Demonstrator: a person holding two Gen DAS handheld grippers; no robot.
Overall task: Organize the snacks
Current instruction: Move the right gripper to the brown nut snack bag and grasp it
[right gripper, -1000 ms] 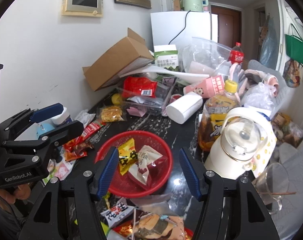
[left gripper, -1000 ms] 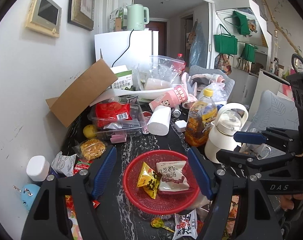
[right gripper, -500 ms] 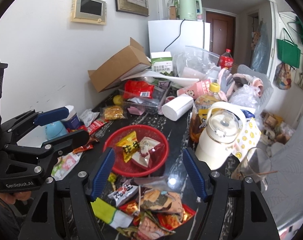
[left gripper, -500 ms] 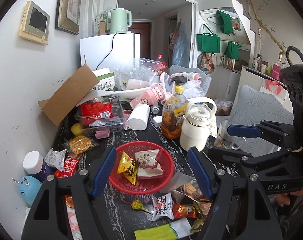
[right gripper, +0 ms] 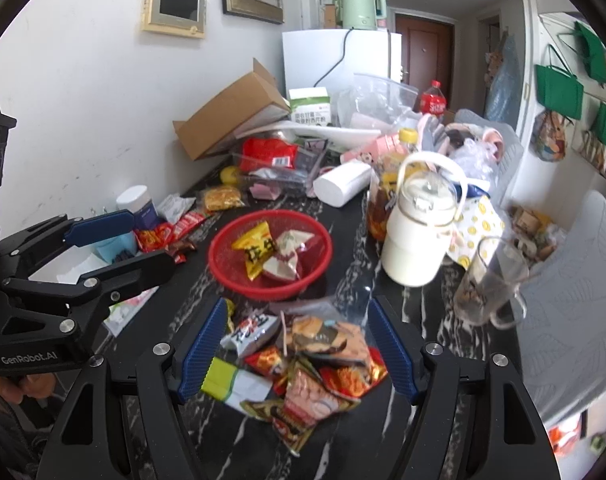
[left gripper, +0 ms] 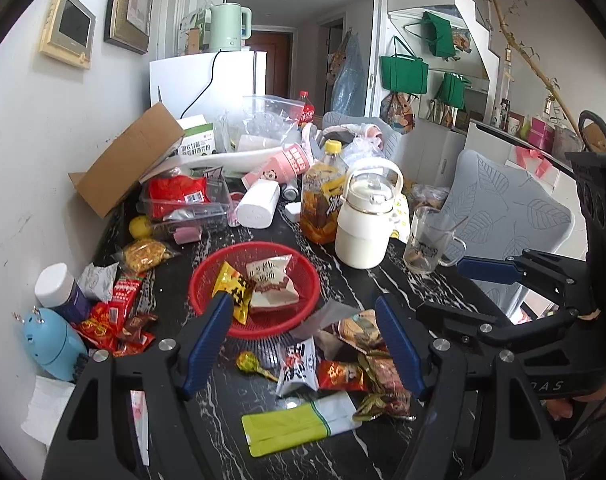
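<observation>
Along the left edge of the dark marbled table (left gripper: pixel 355 276) stand a light-blue gadget (left gripper: pixel 55 344) and a white-capped jar (left gripper: pixel 61 292), with red wrappers (left gripper: pixel 111 320) heaped just beside them; their print is too small to read. Behind these, a tilted cardboard box (left gripper: pixel 127 158) leans by the wall, next to a green-and-white carton (right gripper: pixel 309 106) whose Chinese lettering cannot be made out. The left gripper (left gripper: pixel 303 344) hovers with its blue-padded jaws spread wide and nothing between them; seen from the right wrist camera, its body reads "GenRobot.AI". Ahead of it sits the red basket (left gripper: pixel 207 276), holding a yellow packet (left gripper: pixel 233 290) with bold black characters and a white packet (left gripper: pixel 269 282) with a red band. Near the table's front edge, loose snacks lie in a pile (right gripper: pixel 315 368): a white-and-black pouch (left gripper: pixel 299 364), a lollipop (left gripper: pixel 249 362), a lime-green and white sachet (left gripper: pixel 299 420) and several orange and red wrappers. The right gripper (right gripper: pixel 297 346) hangs directly over that pile, jaws parted and holding nothing; its housing shows the letters "DAS" in the left wrist view. Further right stand an amber drink bottle (left gripper: pixel 323 196) with a yellow cap, a cream kettle-shaped jug (left gripper: pixel 365 220) touching it, and a glass mug (left gripper: pixel 429 240) bearing a dark printed band, its wording unreadable.
</observation>
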